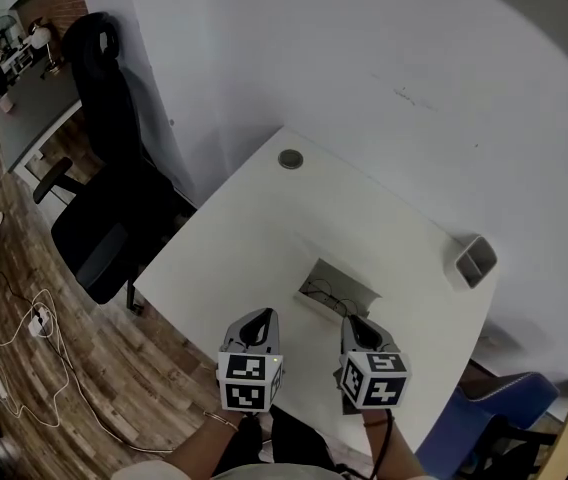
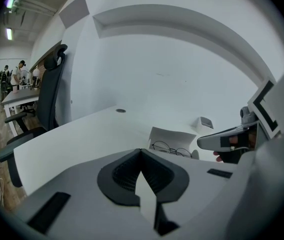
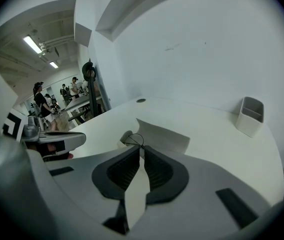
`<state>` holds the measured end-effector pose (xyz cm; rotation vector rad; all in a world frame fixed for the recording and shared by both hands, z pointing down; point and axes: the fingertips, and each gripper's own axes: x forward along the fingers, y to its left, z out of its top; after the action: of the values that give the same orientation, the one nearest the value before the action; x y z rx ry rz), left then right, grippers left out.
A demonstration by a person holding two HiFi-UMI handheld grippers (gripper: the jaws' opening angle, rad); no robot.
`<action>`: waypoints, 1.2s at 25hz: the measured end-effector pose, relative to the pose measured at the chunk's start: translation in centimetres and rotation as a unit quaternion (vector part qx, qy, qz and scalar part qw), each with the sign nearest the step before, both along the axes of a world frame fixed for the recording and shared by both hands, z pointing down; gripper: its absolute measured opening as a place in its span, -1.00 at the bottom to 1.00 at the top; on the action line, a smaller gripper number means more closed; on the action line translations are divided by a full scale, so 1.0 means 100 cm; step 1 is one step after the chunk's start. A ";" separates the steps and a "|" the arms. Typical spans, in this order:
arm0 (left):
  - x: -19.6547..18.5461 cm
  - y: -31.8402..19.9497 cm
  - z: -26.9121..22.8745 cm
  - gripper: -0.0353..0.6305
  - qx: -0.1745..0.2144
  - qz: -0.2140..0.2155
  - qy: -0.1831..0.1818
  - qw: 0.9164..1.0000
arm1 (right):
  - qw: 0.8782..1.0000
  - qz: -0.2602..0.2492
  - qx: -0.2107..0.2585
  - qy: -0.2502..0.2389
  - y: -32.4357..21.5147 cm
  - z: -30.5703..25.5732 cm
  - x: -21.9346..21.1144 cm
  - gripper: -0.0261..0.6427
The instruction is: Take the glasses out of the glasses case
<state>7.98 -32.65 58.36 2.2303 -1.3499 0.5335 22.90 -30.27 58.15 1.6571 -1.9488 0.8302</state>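
Inside the open white glasses case (image 1: 349, 280), near the front middle of the white table (image 1: 254, 218), the thin wire-framed glasses (image 1: 322, 290) lie flat, not yet lifted. The lid stands up on the far side, which leaves the frames open to reach from my edge of the table.

My left claw (image 1: 257, 325) waits at the case's 7 o'clock and my right claw (image 1: 356, 326) at its 5 o'clock. Each is clenched on nothing, with its tips together. Both point toward the case without touching it, and I judge this a ready stance, one claw to steady the case and the other to pick.

A small white bin (image 1: 475, 260) stands well apart at the case's 2 o'clock, a round cable grommet (image 1: 290, 158) at its 11 o'clock, and a black office chair (image 1: 114, 208) off the table at 9 o'clock.

No brand or wording can be read on the case. The only print is the black-and-white square markers on my claws' cubes (image 1: 247, 381).
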 end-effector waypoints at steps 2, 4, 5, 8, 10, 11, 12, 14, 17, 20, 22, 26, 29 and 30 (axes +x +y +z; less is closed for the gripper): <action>-0.002 -0.001 0.002 -0.87 -0.002 -0.008 0.001 1.000 | 1.000 -0.013 -0.003 0.001 -0.004 0.002 -0.001 -0.82; -0.005 -0.002 0.004 -0.87 -0.003 -0.016 0.001 1.000 | 1.000 -0.025 -0.006 0.002 -0.008 0.004 -0.002 -0.82; -0.007 -0.002 0.005 -0.87 -0.004 -0.020 0.001 1.000 | 0.999 -0.032 -0.008 0.003 -0.011 0.004 -0.003 -0.81; -0.012 -0.002 0.007 -0.87 -0.008 -0.033 0.001 0.999 | 0.998 -0.058 -0.019 0.010 -0.018 0.007 -0.004 -0.63; -0.017 -0.002 0.009 -0.87 -0.011 -0.041 0.001 0.999 | 0.996 -0.079 -0.026 0.018 -0.023 0.009 -0.007 -0.55; -0.019 -0.002 0.010 -0.87 -0.013 -0.045 0.001 0.999 | 0.995 -0.091 -0.029 0.025 -0.025 0.010 -0.008 -0.55; -0.021 -0.002 0.012 -0.87 -0.015 -0.048 0.001 0.999 | 0.994 -0.104 -0.033 0.033 -0.027 0.011 -0.009 -0.55; -0.025 -0.002 0.016 -0.87 -0.019 -0.054 0.000 0.998 | 0.989 -0.133 -0.043 0.054 -0.030 0.015 -0.011 -0.55; -0.031 -0.001 0.021 -0.87 -0.025 -0.061 0.000 0.998 | 0.978 -0.178 -0.055 0.091 -0.032 0.021 -0.015 -0.56; -0.036 -0.001 0.023 -0.87 -0.030 -0.068 0.002 0.997 | 0.968 -0.211 -0.061 0.120 -0.035 0.025 -0.017 -0.56; -0.039 -0.003 0.023 -0.87 -0.031 -0.071 0.003 0.997 | 0.963 -0.227 -0.066 0.131 -0.037 0.027 -0.019 -0.56; -0.044 -0.006 0.025 -0.87 -0.035 -0.076 0.002 0.996 | 0.952 -0.258 -0.090 0.139 -0.038 0.036 -0.023 -0.57; -0.047 -0.007 0.028 -0.87 -0.040 -0.080 0.002 0.996 | 0.945 -0.274 -0.105 0.144 -0.038 0.043 -0.023 -0.61; -0.048 -0.008 0.029 -0.87 -0.042 -0.082 0.003 0.996 | 0.943 -0.279 -0.108 0.146 -0.038 0.045 -0.024 -0.62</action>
<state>3.16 -33.42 61.28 2.0322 -1.4641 0.5153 20.53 -34.11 62.61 0.9558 -1.8888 0.5164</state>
